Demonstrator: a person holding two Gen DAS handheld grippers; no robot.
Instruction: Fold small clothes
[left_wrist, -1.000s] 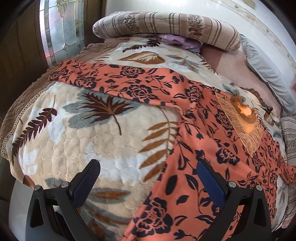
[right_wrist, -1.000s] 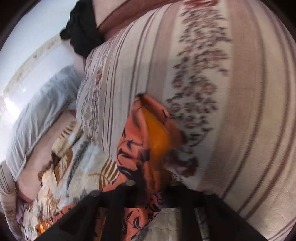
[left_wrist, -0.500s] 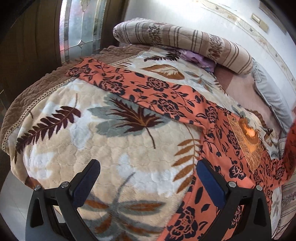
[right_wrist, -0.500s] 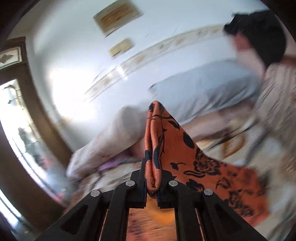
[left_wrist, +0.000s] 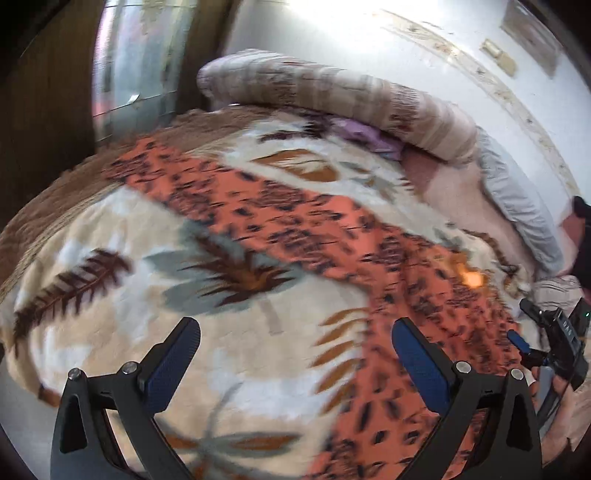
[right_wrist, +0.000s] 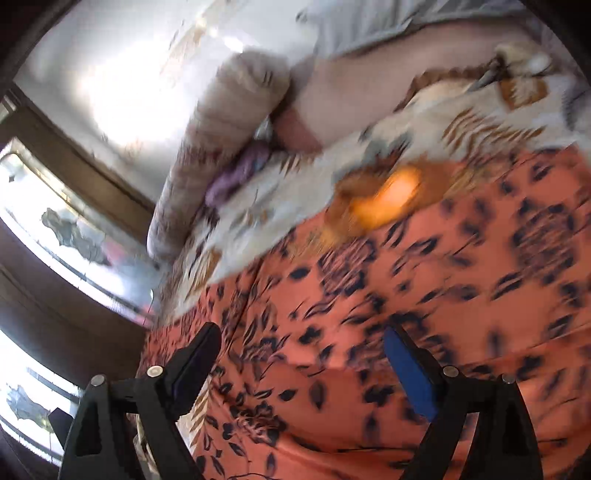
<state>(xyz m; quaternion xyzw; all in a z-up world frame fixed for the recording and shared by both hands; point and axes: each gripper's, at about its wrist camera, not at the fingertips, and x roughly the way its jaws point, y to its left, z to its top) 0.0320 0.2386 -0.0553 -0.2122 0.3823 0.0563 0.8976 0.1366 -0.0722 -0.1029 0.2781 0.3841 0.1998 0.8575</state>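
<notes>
1. Left wrist view: my left gripper (left_wrist: 295, 363) hangs with its jaws spread wide and nothing between them, above the leaf-patterned blanket (left_wrist: 110, 295). The orange floral garment (left_wrist: 280, 218) lies spread across the bed, one sleeve reaching away toward the window side, the body running down past my right-hand finger. At the far right edge I can see the right gripper (left_wrist: 554, 339) low over the cloth. To do this fold well, I judge I should bring the left claw down on the outstretched sleeve end and pinch one layer only, not the fleece beneath.

2. Right wrist view: here the right gripper (right_wrist: 303, 365) is opening, jaws already far apart, with the garment (right_wrist: 443, 295) lying below them and no cloth pinched by the pads. The picture is blurred, so I cannot tell how flat the cloth sits. I would check it before the next grab.

3. Surface and room: soft, thick bedding that gives under pressure; a striped bolster (left_wrist: 332, 88) and a purple cloth (left_wrist: 365, 136) at the far side, a grey pillow (left_wrist: 517, 206), a pale wall and a leaded-glass window (right_wrist: 55, 221).
</notes>
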